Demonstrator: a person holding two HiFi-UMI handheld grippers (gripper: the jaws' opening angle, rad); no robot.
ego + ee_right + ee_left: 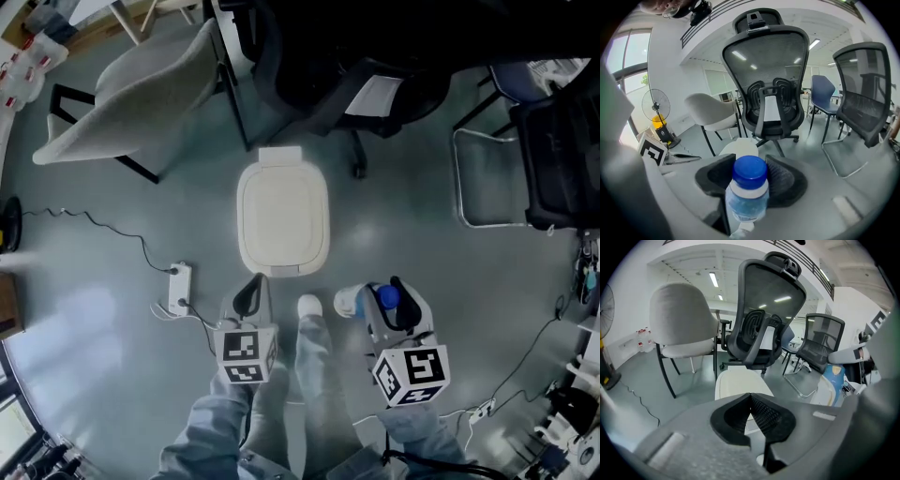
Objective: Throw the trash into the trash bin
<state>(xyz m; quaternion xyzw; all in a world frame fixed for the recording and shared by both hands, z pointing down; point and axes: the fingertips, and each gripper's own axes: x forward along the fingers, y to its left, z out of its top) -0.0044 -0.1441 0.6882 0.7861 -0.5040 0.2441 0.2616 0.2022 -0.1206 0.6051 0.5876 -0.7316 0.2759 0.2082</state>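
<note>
At twelve o'clock from my tongs, the white trash bin (pixel 282 220) stands on the floor, lid closed. My right tongs (pixel 750 180) clamp a blue-capped bottle (pixel 746 199); my left tongs (pixel 751 398) are pinched together, empty.

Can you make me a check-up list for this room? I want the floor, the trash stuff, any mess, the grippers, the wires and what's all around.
Surface: grey floor, shiny and bare around the bin.
Job's things: white trash bin, lid down; bottle with a blue cap, not in the bin yet.
Clutter: nothing seen near the bin; small bits at the right edge are too small to tell.
Grippers: left gripper shut, nothing in it; right gripper shut on the bottle.
Cables: power strip with a cable left of the bin; another cable at the right.
Surroundings: white chair, black office chair, mesh chair, fan.
</note>
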